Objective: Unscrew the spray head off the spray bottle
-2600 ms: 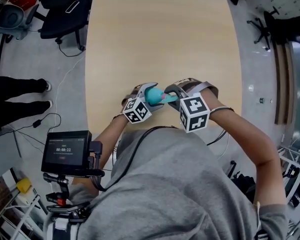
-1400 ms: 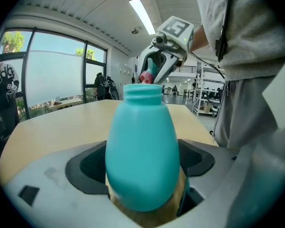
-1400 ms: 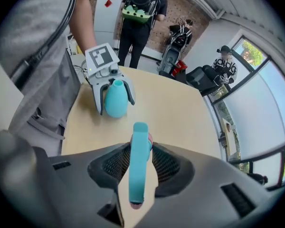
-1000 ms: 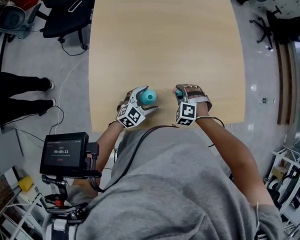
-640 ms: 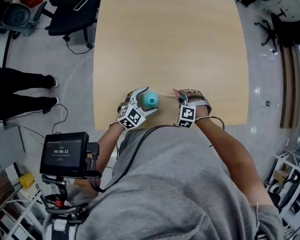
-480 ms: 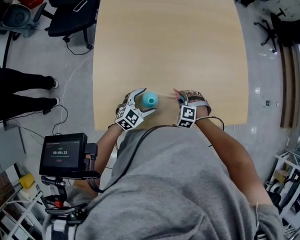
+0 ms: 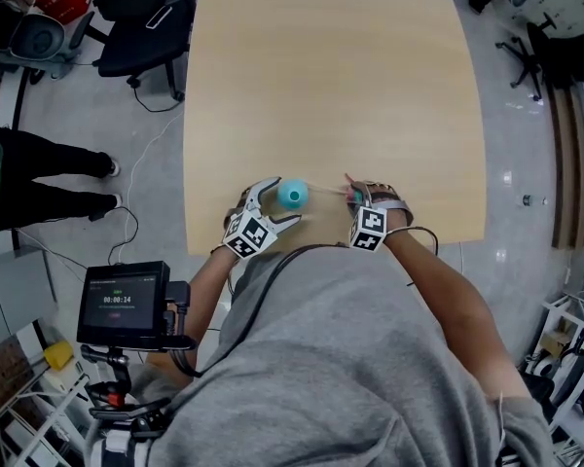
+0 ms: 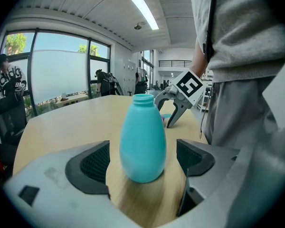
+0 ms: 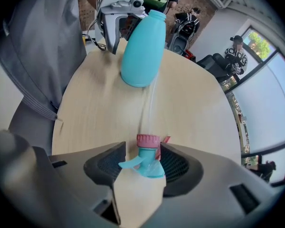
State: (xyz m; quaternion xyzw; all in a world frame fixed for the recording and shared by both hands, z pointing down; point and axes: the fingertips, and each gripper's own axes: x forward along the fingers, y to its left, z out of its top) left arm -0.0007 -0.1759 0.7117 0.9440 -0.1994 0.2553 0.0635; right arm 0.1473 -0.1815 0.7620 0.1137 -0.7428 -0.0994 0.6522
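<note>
The teal bottle (image 7: pixel 291 195) stands upright on the wooden table (image 7: pixel 331 86) with its neck bare. My left gripper (image 7: pixel 276 201) is open around it, and the left gripper view shows a gap on each side of the bottle (image 8: pixel 142 139). The spray head (image 9: pixel 149 158), pink collar and teal trigger, lies on the table between the jaws of my right gripper (image 9: pixel 141 164). Those jaws are opening and a gap shows at one pad. Its clear dip tube (image 9: pixel 149 103) points toward the bottle (image 9: pixel 142 44). The right gripper (image 7: pixel 356 192) sits to the bottle's right.
The grippers work close to the table's near edge (image 7: pixel 321 243). Office chairs (image 7: pixel 136 17) stand off the far left corner. A person's legs (image 7: pixel 49 178) are on the floor at left, and a small screen on a stand (image 7: pixel 127 300) is by my left side.
Both grippers were together at the bottle with the head on it. The right gripper has since carried the head off to the right and down to the table. The bottle stands free between the left jaws.
</note>
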